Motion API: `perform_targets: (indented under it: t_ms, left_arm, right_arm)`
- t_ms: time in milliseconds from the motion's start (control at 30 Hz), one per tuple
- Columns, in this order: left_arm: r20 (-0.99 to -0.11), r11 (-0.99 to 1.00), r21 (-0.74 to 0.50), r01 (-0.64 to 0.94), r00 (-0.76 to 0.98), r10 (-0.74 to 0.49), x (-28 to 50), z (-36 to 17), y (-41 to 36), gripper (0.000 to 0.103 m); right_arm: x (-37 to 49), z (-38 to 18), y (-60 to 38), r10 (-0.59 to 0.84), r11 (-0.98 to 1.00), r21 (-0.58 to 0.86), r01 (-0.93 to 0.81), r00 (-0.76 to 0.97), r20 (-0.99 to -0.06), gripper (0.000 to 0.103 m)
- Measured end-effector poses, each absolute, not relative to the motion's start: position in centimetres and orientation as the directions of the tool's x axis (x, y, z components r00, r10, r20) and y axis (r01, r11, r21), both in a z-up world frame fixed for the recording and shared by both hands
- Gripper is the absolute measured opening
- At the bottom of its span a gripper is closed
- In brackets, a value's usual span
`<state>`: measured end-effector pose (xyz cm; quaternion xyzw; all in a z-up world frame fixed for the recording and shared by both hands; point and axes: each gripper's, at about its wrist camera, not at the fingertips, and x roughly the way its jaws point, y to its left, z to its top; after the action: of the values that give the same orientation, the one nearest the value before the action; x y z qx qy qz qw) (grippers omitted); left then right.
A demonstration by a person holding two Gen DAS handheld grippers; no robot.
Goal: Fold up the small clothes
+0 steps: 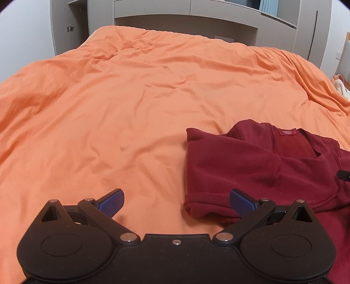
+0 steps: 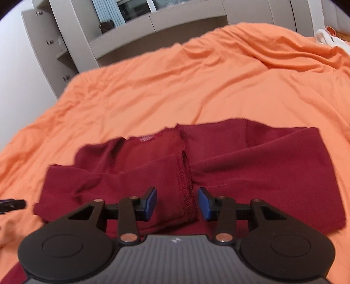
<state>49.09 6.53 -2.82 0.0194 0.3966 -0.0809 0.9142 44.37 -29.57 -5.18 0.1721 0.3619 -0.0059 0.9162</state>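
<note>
Nearest, the right gripper [image 2: 177, 204] hangs over the dark red fleece top [image 2: 218, 166], its blue pads [image 2: 152, 204] parted either side of the stitched sleeve cuff [image 2: 186, 196] and not pressing it, probably lining up a pinch. The left gripper [image 1: 177, 202] stands wide apart and empty at the garment's folded left edge. The top lies on the rumpled orange bedcover [image 1: 131, 98], with grey cupboards [image 2: 153, 19] behind.

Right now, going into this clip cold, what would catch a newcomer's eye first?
The orange bedcover fills nearly everything. On it, near the camera, lies a dark red garment with sleeves folded across its body and its neck label facing up. The right gripper hovers over the garment's stitched seam, fingers apart with nothing pinched, while the left gripper stands wide open at the garment's left edge.
</note>
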Motion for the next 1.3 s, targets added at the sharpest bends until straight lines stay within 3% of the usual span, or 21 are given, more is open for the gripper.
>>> perform_targets:
  t_ms: [33, 267, 433, 600, 667, 700, 733, 767, 800, 867, 967, 1067, 1133, 1200, 1233, 1300]
  left_arm:
    - [-0.730, 0.987, -0.024, 0.160, 0.672, -0.126, 49.2, -2.8, 6.5, 0.102]
    - [-0.706, 0.990, -0.042, 0.134, 0.697, -0.124, 51.0, -2.9, 6.7, 0.099]
    - [-0.713, 0.986, -0.111, 0.127, 0.680, -0.168, 55.0, -4.3, 5.9, 0.086]
    - [-0.720, 0.979, -0.151, 0.135, 0.664, -0.203, 58.3, -5.0, 4.9, 0.083]
    - [-0.732, 0.978, -0.170, 0.123, 0.648, -0.209, 59.5, -5.2, 4.6, 0.078]
    - [-0.741, 0.976, -0.180, 0.120, 0.636, -0.215, 60.1, -5.3, 4.5, 0.065]
    - [-0.747, 0.974, -0.191, 0.122, 0.626, -0.225, 60.5, -5.5, 4.3, 0.043]
    - [-0.752, 0.970, -0.207, 0.127, 0.613, -0.240, 60.8, -5.7, 4.2, 0.029]
    - [-0.758, 0.964, -0.233, 0.125, 0.598, -0.261, 61.1, -5.8, 4.2, 0.008]
    - [-0.736, 0.963, -0.251, 0.102, 0.626, -0.258, 60.8, -5.5, 4.3, 0.005]
    - [-0.685, 0.968, -0.232, 0.095, 0.690, -0.232, 60.1, -4.8, 4.5, 0.005]
    - [-0.722, 0.975, -0.203, 0.094, 0.659, -0.214, 60.0, -5.4, 4.1, 0.011]
    - [-0.739, 0.972, -0.207, 0.108, 0.634, -0.228, 59.3, -5.1, 4.3, 0.028]
    - [-0.731, 0.971, -0.186, 0.147, 0.640, -0.237, 57.8, -4.4, 4.4, 0.062]
    - [-0.723, 0.973, -0.164, 0.163, 0.651, -0.231, 57.0, -4.0, 4.6, 0.073]
    - [-0.722, 0.971, -0.135, 0.197, 0.651, -0.233, 55.2, -3.5, 4.9, 0.076]
  right_arm:
    - [44.7, -5.6, -29.4, 0.095, 0.944, 0.293, 0.153, 0.725, -0.683, 0.007]
    - [40.9, -4.2, -30.4, 0.078, 0.928, 0.319, 0.190, 0.740, -0.668, 0.004]
    - [40.4, -5.3, -31.3, 0.082, 0.912, 0.348, 0.215, 0.736, -0.672, 0.004]
    - [40.1, -6.1, -30.9, 0.084, 0.921, 0.338, 0.195, 0.746, -0.660, 0.006]
    - [40.0, -6.2, -30.6, 0.095, 0.924, 0.339, 0.179, 0.749, -0.656, 0.006]
    - [39.9, -6.2, -30.4, 0.094, 0.927, 0.332, 0.175, 0.749, -0.656, 0.006]
    - [39.9, -6.2, -30.3, 0.091, 0.930, 0.325, 0.171, 0.750, -0.655, 0.006]
    - [39.8, -6.2, -30.2, 0.091, 0.932, 0.322, 0.167, 0.752, -0.653, 0.006]
    - [39.8, -6.2, -30.1, 0.093, 0.933, 0.322, 0.163, 0.753, -0.651, 0.006]
    - [39.8, -6.1, -30.1, 0.093, 0.933, 0.322, 0.160, 0.757, -0.646, 0.006]
    - [39.8, -6.0, -30.2, 0.096, 0.932, 0.325, 0.157, 0.761, -0.642, 0.006]
    - [40.0, -6.4, -30.1, 0.091, 0.933, 0.320, 0.163, 0.755, -0.649, 0.006]
    - [39.9, -6.4, -30.1, 0.091, 0.933, 0.321, 0.161, 0.758, -0.646, 0.006]
    - [39.7, -6.2, -30.1, 0.098, 0.933, 0.325, 0.152, 0.763, -0.639, 0.008]
    - [39.6, -6.0, -30.1, 0.104, 0.932, 0.331, 0.147, 0.766, -0.634, 0.010]
    - [39.5, -5.9, -30.3, 0.110, 0.930, 0.339, 0.145, 0.769, -0.630, 0.012]
